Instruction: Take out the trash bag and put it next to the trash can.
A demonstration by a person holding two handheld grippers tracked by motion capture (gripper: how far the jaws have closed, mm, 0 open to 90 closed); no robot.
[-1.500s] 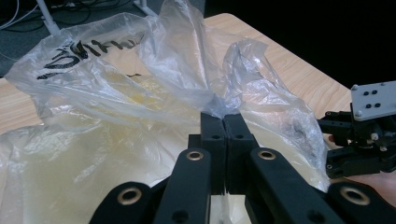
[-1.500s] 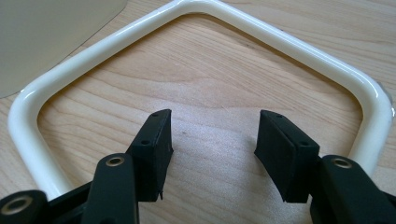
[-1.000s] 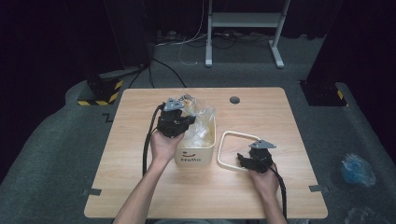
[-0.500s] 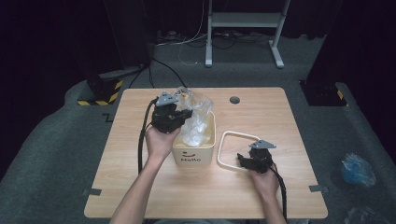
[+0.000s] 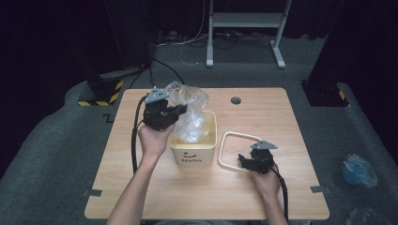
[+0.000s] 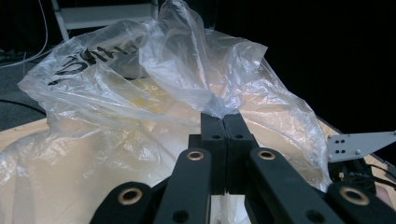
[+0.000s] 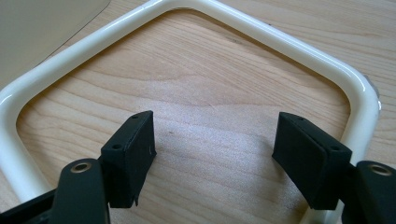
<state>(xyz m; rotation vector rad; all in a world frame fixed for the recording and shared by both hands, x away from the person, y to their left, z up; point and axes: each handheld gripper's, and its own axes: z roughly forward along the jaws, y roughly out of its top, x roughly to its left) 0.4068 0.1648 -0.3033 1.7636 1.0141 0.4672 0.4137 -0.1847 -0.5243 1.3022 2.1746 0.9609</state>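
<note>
My left gripper (image 6: 223, 122) is pinched tight on the plastic bag (image 6: 140, 93) above the bin (image 5: 193, 149). My right gripper (image 7: 215, 149) gapes wide, holding nothing, inside the white frame (image 7: 289, 44)

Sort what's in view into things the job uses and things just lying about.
In use:
- plastic bag, pinched in the left gripper
- cream bin that the bag sits in
- cream ring, by the open right gripper

Lying about:
- blue bag on the floor
- white stand behind the table
</note>
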